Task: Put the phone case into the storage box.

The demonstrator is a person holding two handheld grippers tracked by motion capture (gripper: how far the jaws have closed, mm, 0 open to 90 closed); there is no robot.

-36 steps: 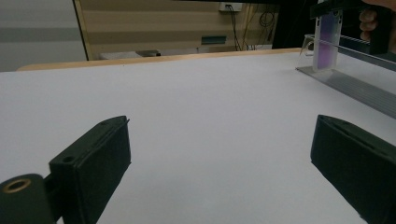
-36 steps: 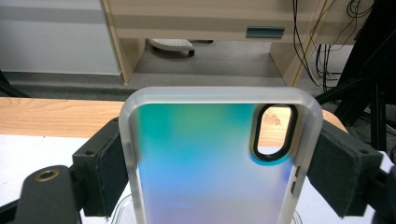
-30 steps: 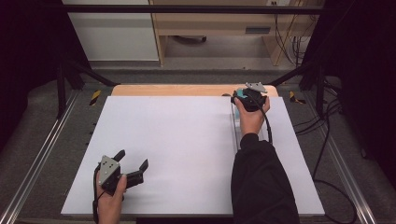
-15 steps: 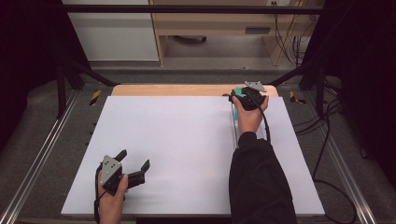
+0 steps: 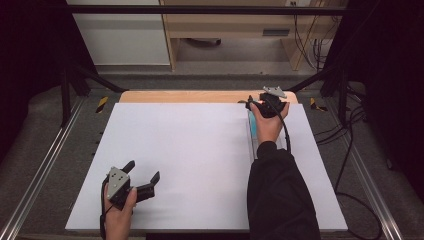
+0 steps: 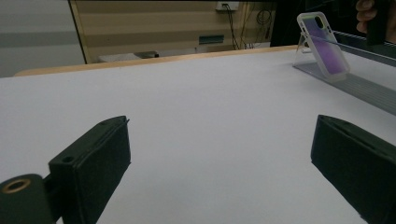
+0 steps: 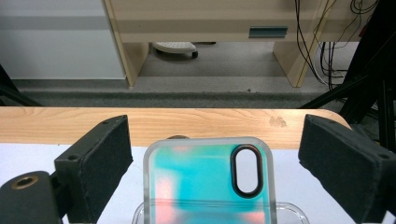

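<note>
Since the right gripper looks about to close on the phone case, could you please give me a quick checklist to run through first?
1. Right gripper open: ok, jaws spread wide.
2. Phone case between the jaws: ok, roughly centred, gaps on both sides.
3. Jaws apart from the case: ok, no contact visible.
4. Case seated in its clear stand: ok, it leans upright there; how firmly, cannot tell.
5. Left gripper out of the way: ok, open, at the near left of the white table.
6. Jaw depth along the case for a firm grip: cannot tell.
</note>
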